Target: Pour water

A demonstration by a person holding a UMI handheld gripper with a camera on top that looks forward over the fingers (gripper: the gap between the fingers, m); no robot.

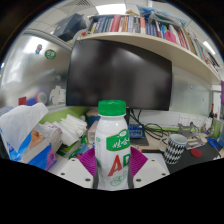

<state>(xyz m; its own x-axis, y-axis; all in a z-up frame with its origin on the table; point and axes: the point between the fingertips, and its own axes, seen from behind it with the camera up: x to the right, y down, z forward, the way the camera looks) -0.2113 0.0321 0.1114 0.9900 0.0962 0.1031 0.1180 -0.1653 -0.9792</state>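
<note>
To the left of the bottle (113,146) a tissue box (38,150) sits on the cluttered bench (165,158), a white tissue sticking up out of it; behind that lies a heap of crumpled white stuff, too jumbled to name. The bottle itself is white plastic with a green screw cap, still on, and a green and red label; it stands upright between the two fingers of the tongs (112,162), whose magenta pads (88,160) show at either side of its lower body; the pads look pressed against it, so the tongs appear clenched on the bottle, though the contact points are low and partly hidden. Straight behind the bottle rises a big dark monitor (128,70), screen off; above that a shelf (190,45) carries a row of books. To the right of the bottle cables trail over the bench, and further right stands a striped black-and-white cup (176,146).
</note>
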